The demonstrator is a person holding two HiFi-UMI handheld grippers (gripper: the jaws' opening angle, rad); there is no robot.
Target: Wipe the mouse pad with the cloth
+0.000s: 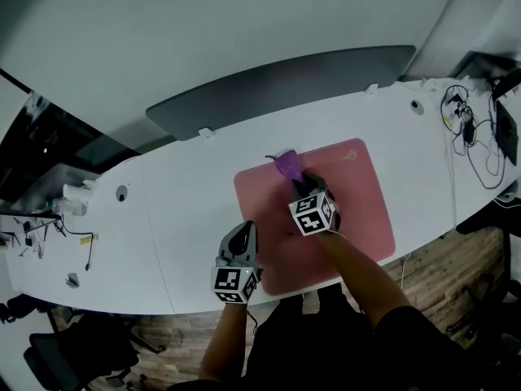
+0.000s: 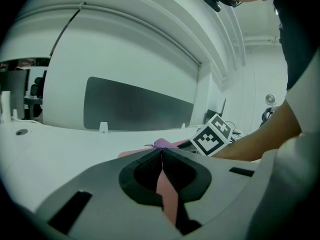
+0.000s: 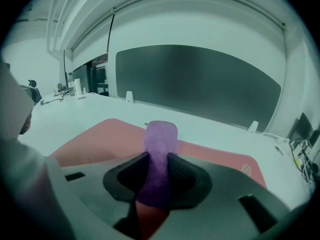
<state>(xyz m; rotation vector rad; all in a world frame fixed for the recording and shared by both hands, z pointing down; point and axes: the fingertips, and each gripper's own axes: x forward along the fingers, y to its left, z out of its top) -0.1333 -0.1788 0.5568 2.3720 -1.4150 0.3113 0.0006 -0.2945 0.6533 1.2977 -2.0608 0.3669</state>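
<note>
Wiping step in hand on pink mouse pad, flat on white bench, close to near edge, straight in front of person. Purple cloth at pad's far edge, toward its far-left corner, poking out ahead of right tongs. Right tongs clamped on cloth: rolled wad standing up and forward between jaws, pink pad underneath. Left tongs closed together on nothing, tips at pad's left edge. Contact with pad not clear from any view; probably there to pin pad. From left tongs' own camera: jaws meeting at tip, strip of pink pad visible through gap below.

To do it well:
- Lower wad until a broad patch lies on pad, not just its tip.
- Pull long overlapping strokes from far edge to near edge, then shift right for next lane.
- Hold a firm clamp against cloth slipping out mid-stroke.
- Press left tongs onto pad edge against sliding on smooth bench.

Farther out: grey divider panel along far side of bench, cables at right end, wooden floor below near edge.
</note>
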